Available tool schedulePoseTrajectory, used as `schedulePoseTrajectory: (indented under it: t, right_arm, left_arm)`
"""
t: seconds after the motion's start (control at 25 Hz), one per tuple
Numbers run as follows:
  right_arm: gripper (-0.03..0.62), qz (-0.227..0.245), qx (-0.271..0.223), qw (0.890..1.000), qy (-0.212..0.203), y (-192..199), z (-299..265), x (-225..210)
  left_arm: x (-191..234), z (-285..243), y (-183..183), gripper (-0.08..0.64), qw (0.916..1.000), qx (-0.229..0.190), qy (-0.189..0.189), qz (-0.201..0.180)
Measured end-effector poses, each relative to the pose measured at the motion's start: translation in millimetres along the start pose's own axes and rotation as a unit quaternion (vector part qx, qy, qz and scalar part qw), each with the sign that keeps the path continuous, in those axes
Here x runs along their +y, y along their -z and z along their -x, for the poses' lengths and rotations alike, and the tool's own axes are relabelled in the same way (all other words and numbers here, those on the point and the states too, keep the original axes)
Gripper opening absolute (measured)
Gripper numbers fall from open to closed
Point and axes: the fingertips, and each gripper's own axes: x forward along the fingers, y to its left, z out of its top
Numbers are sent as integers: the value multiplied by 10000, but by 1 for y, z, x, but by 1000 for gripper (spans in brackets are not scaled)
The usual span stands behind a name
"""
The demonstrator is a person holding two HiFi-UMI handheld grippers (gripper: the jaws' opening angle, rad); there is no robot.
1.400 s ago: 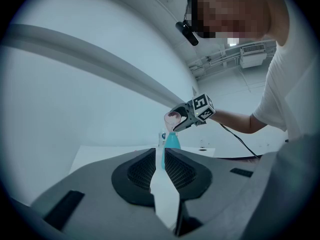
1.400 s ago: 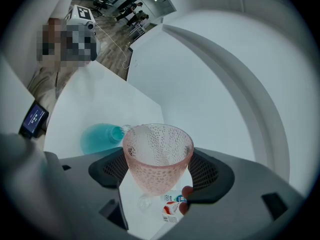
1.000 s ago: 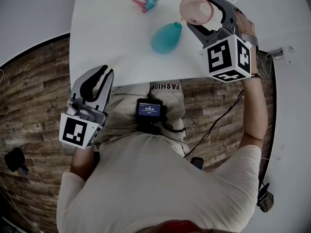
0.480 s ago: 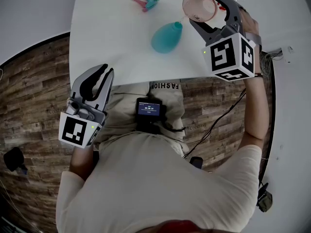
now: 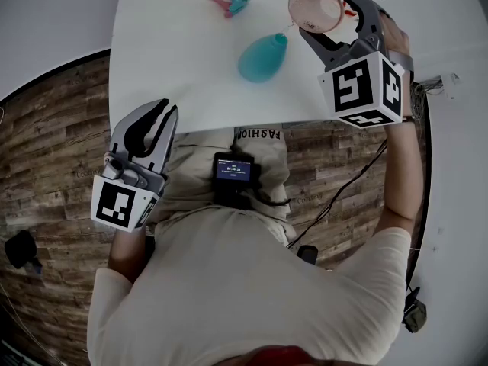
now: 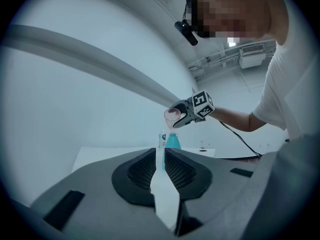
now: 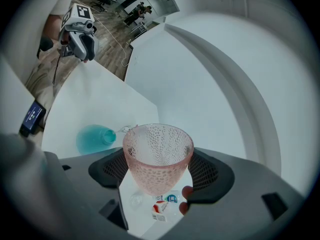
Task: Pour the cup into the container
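White table (image 5: 175,75), right claw (image 5: 319,10) clamping pink cup (image 7: 158,159), teal container (image 5: 261,58), "FASHION" print (image 5: 259,135)

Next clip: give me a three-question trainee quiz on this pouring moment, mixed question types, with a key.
1. True or false: the left gripper is holding the teal bottle.
2. What is the right gripper shut on? A) a pink cup B) a spoon C) nothing
3. Fill in: the teal bottle stands upright on the white ____.

Key: 1 false, its jaws are together with nothing between them; 2 A; 3 table.
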Motion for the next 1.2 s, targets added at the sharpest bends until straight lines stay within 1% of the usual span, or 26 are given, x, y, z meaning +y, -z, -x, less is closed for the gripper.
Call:
schedulePoseTrajectory:
  t: [0.52,1.2]
  right_arm:
    - [373,63,42,10000,53,-1,3,-3]
    - [373,108,103,9998,152,3,6,-11]
  left_arm:
    - [3,3,3,57,10000,24,-56,56]
    - [6,5,3,57,10000,11,-90,20]
